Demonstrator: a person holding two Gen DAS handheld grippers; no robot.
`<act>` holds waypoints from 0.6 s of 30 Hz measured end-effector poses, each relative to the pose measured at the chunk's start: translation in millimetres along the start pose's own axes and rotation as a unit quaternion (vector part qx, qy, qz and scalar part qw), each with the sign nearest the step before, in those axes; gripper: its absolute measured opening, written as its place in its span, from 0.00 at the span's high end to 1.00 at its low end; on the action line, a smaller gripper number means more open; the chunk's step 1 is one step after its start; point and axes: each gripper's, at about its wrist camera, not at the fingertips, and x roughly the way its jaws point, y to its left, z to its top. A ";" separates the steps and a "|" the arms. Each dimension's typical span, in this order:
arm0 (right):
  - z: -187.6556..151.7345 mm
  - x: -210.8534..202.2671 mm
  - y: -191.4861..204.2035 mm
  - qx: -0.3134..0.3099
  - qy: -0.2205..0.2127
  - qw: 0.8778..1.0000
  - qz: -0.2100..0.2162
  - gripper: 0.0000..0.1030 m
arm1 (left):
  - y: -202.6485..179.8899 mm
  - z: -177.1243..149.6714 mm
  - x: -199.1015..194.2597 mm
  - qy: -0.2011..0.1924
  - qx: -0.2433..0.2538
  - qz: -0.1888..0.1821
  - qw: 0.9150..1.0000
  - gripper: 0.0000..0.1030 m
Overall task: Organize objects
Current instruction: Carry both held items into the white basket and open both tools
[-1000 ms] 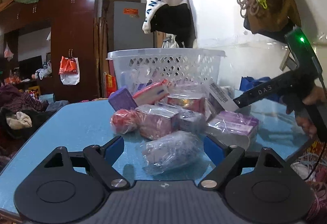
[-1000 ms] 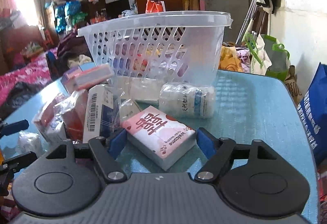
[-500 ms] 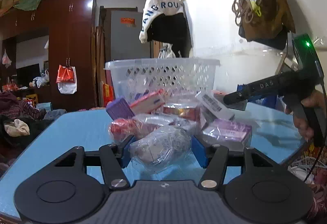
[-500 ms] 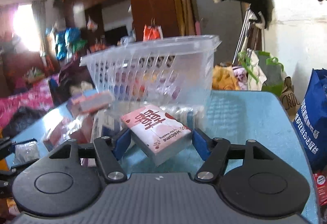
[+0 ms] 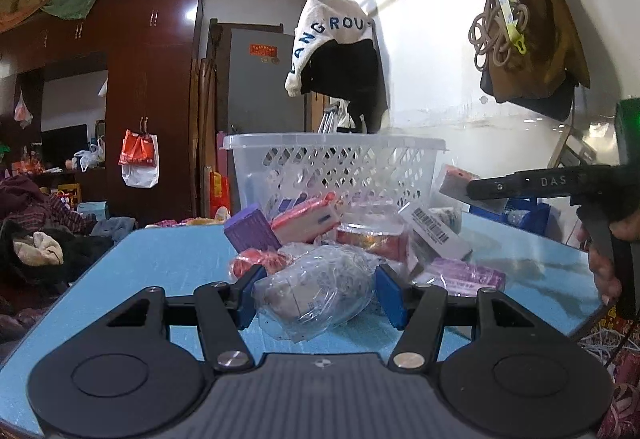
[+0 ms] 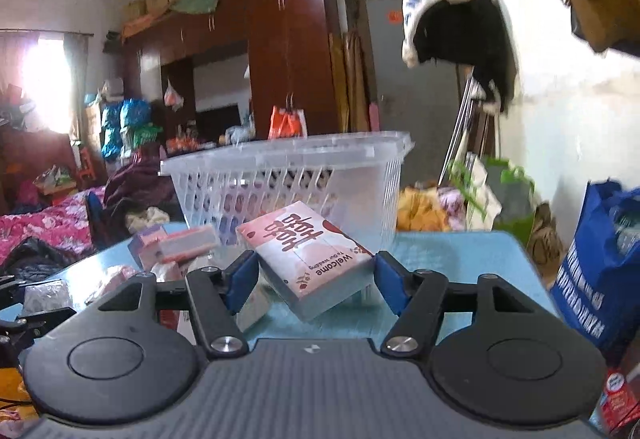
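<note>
Cluttered bedroom, blue table (image 5: 168, 259) heaped with packets before a white basket (image 5: 336, 163). Left gripper (image 5: 316, 293) clamped on a crinkly plastic-wrapped bundle (image 5: 316, 291), low at the table; right gripper (image 6: 310, 273) gripping a pink "Welcome" box (image 6: 308, 255), lifted and tilted. Basket straight ahead of both, rim (image 6: 288, 155) above the box, right gripper probably nearer.

Ahead of the left gripper (image 5: 316, 293), a heap of wrapped packets (image 5: 360, 235) is blocking the straight path to the white basket (image 5: 334, 167), which is standing behind the heap. To its left, the blue tabletop (image 5: 160, 259) is lying bare, offering passage round the heap. To its right, the right gripper (image 5: 480, 191) is crossing the space above the heap. Ahead of the right gripper, the basket wall is rising as a barrier; the rim is standing open above. To its right, tabletop is running clear.
</note>
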 end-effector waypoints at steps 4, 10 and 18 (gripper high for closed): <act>-0.7 -5.8 4.6 -0.011 -0.030 0.999 -0.007 0.35 | 1.8 6.5 0.3 -0.011 -0.006 0.004 1.000 0.39; 10.0 -9.0 1.2 0.006 -0.055 0.998 -0.004 0.35 | 2.5 34.2 4.8 -0.037 -0.001 0.006 0.999 0.39; 87.0 25.3 12.1 -0.024 -0.060 0.997 -0.040 0.35 | 14.8 132.6 70.7 -0.045 -0.017 -0.014 0.999 0.39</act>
